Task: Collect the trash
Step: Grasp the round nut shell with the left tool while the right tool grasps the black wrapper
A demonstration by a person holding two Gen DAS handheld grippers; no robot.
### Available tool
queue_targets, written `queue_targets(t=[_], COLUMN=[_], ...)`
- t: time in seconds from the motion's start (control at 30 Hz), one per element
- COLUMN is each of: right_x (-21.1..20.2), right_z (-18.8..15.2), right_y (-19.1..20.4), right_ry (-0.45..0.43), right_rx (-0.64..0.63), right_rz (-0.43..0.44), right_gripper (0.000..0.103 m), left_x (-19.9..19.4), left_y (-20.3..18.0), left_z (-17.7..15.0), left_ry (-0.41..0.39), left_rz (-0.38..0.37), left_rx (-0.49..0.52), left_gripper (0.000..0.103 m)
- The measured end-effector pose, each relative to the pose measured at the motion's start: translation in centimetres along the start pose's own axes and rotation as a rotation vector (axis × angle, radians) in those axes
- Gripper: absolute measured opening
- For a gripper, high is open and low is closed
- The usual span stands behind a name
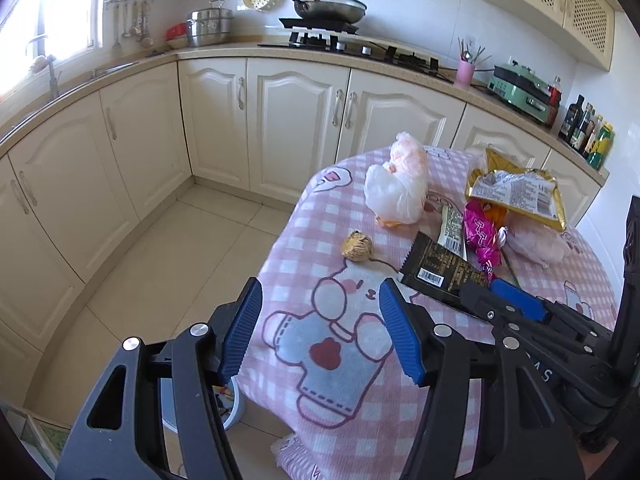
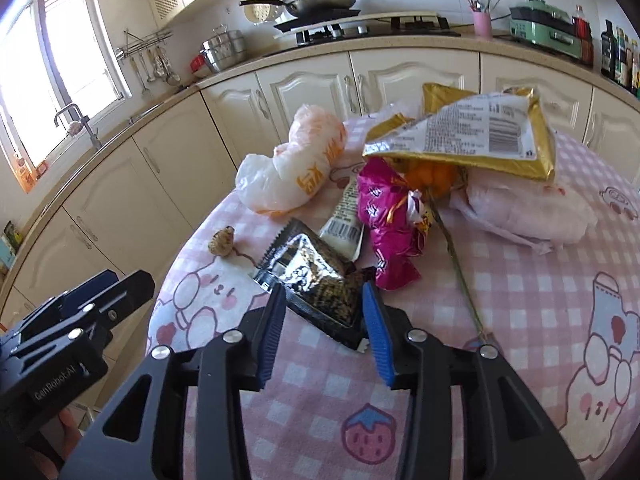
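Note:
Trash lies on a table with a pink checked cloth (image 1: 320,224) (image 2: 520,320). A black snack wrapper (image 2: 316,284) (image 1: 436,268) lies between the fingertips of my right gripper (image 2: 325,292), whose jaws stand open around its near end without pinching it. Behind it lie a magenta wrapper (image 2: 388,216) (image 1: 480,232), a gold foil bag (image 2: 472,132) (image 1: 516,192), a white plastic bag (image 2: 292,168) (image 1: 400,184), a white wrapper (image 2: 344,220), a pale bag (image 2: 528,208), a dry stem (image 2: 460,268) and a small brown husk (image 2: 223,242) (image 1: 357,245). My left gripper (image 1: 320,296) is open and empty over the table's left edge.
Cream kitchen cabinets (image 1: 280,112) and a counter with stove, pans and bottles run behind the table. Tiled floor (image 1: 172,248) lies to the left. A round white bin rim (image 1: 236,408) shows below the table edge under my left gripper.

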State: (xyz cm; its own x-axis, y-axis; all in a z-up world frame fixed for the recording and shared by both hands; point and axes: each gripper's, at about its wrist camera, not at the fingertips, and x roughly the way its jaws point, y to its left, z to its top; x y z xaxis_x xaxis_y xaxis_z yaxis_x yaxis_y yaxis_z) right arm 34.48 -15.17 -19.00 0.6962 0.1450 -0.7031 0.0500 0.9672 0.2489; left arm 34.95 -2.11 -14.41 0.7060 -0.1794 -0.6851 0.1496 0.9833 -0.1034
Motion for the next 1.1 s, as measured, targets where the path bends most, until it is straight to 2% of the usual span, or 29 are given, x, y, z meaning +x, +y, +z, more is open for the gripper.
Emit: queue_targets(t=[0.23, 0.33, 0.4, 0.53, 0.7, 0.87, 0.93, 1.0, 1.03, 1.1], right_x=[1.8, 2.0, 1.9, 1.3, -1.0, -1.6, -1.3, -0.8, -0.6, -0.4], right_z=[0.5, 0.4, 0.4, 0.3, 0.8, 1.8, 2.0, 2.2, 2.2, 2.3], right_y=[0.6, 0.9, 1.1, 1.3, 1.0, 0.6, 0.2, 0.0, -0.1, -0.2], right_ry=[0.068, 0.075, 0.076, 0.048, -0.063, -0.121, -0.125, -0.119, -0.118, -0.117], right_rx=[-0.029, -0.052, -0.071, -0.086, -0.073, -0.08, -0.069, -0.068, -0.065, -0.062], right_rz=[-0.004, 0.002, 0.009, 0.038, 0.032, -0.043, -0.041, -0.049, -0.047, -0.047], right_gripper=[0.04, 0.025, 0.022, 0.015, 0.013, 0.012, 0.012, 0.012, 0.012, 0.012], left_x=[1.6, 2.3, 2.7, 3.4, 4.4, 5.7, 6.3, 7.0, 7.3, 7.6], left_y=[-0.6, -0.6, -0.5, -0.7, -0.8, -1.1, -1.6, -2.0, -2.1, -2.3], left_z=[0.7, 0.8, 0.9, 1.1, 1.6, 2.1, 2.3, 2.5, 2.5, 2.6], left_ry=[0.017, 0.025, 0.03, 0.032, 0.035, 0.046, 0.052, 0.067, 0.077, 0.087], left_rz=[-0.011, -0.016, -0.02, -0.032, -0.053, -0.076, -0.083, -0.091, -0.093, -0.095], left_rx=[0.006, 0.004, 0.003, -0.003, -0.003, 0.008, 0.017, 0.026, 0.031, 0.047], left_gripper=[0.058, 0.058, 0.058, 0.058, 0.058, 0.058, 0.054, 0.041, 0.037, 0.022])
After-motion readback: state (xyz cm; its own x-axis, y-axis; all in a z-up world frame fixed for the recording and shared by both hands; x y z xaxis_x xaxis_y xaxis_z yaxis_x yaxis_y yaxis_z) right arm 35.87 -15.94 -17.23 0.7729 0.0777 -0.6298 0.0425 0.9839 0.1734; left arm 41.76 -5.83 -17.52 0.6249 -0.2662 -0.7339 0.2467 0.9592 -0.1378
